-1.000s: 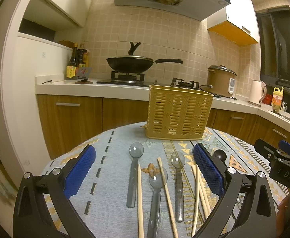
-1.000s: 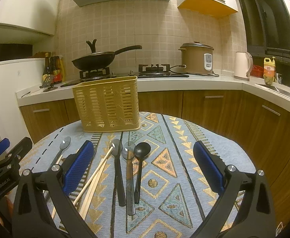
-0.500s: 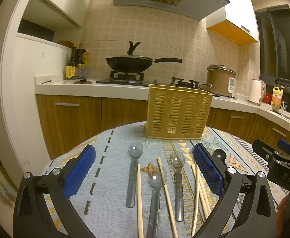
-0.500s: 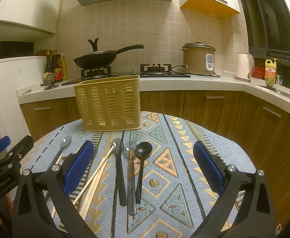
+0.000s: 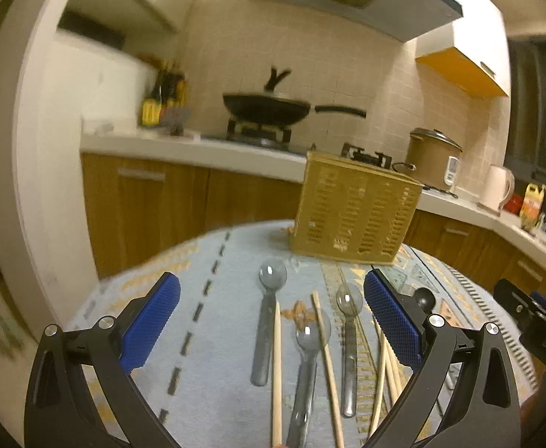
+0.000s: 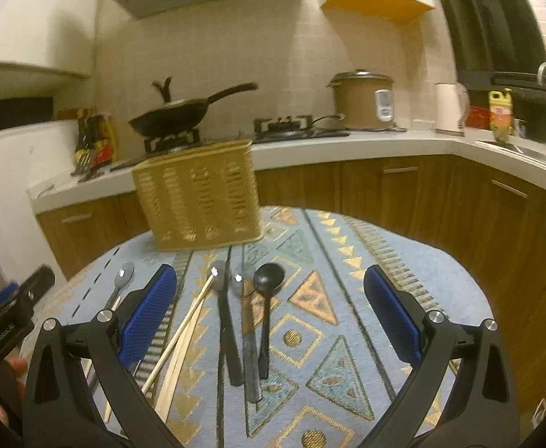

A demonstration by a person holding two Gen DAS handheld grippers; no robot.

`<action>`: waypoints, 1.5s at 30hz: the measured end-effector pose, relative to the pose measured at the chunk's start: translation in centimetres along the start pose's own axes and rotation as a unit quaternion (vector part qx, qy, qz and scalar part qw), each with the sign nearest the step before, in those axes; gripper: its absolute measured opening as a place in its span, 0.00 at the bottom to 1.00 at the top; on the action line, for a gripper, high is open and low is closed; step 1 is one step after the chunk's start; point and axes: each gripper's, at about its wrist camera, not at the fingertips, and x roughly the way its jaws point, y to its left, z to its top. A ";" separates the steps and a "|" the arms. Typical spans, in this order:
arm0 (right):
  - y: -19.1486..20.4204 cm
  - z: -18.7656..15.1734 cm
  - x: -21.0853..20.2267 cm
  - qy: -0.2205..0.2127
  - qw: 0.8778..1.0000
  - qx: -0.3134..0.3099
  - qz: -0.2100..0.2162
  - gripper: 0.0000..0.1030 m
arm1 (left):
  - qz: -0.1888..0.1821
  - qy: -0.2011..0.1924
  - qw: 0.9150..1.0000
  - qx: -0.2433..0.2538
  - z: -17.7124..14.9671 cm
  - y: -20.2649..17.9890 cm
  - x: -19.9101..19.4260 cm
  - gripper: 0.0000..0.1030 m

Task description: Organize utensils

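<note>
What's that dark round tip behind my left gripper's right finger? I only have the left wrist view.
Observer: A black spoon. The right wrist view shows it whole, lying flat with its bowl toward the basket.
Operator: Where does it sit among the other utensils?
Observer: It is the rightmost utensil, close beside a grey spoon on its left.
Operator: Is the right gripper busy?
Observer: No. The right gripper has its jaws wide open and holds nothing.
</note>
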 end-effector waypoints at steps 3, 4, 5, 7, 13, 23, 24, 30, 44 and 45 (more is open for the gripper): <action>-0.3 0.5 -0.1 0.002 1.000 0.009 -0.006 0.93 | -0.002 0.060 0.998 0.000 0.3 0.7 1.7 0.91; -0.3 0.8 0.2 0.013 1.000 0.002 -0.002 0.93 | -0.009 0.082 0.997 0.002 0.6 0.9 2.3 0.86; -0.2 1.2 0.7 0.031 0.999 -0.012 0.002 0.93 | -0.014 0.089 0.996 0.012 0.8 1.1 2.7 0.83; 0.3 1.8 1.7 0.069 0.996 -0.050 -0.010 0.93 | -0.016 0.125 0.992 0.031 1.6 1.4 3.9 0.78; -0.6 3.4 5.9 0.192 0.979 -0.070 0.003 0.93 | -0.055 0.218 0.974 0.033 4.0 2.9 9.1 0.69; -1.7 4.4 13.0 0.318 0.947 -0.025 0.018 0.70 | -0.128 0.356 0.925 0.025 4.9 2.9 16.8 0.53; -1.5 4.5 13.4 0.325 0.945 -0.029 0.018 0.68 | -0.130 0.367 0.921 0.024 4.8 2.8 17.5 0.53; 0.0 4.8 15.9 0.359 0.932 -0.035 0.044 0.57 | -0.127 0.395 0.909 0.024 4.8 2.0 20.2 0.49; -1.5 5.2 21.6 0.399 0.917 -0.020 -0.012 0.36 | -0.105 0.409 0.907 0.014 4.8 1.4 23.5 0.41; -1.4 5.1 22.1 0.402 0.915 -0.028 -0.019 0.36 | -0.104 0.409 0.907 0.015 4.8 1.3 23.5 0.41</action>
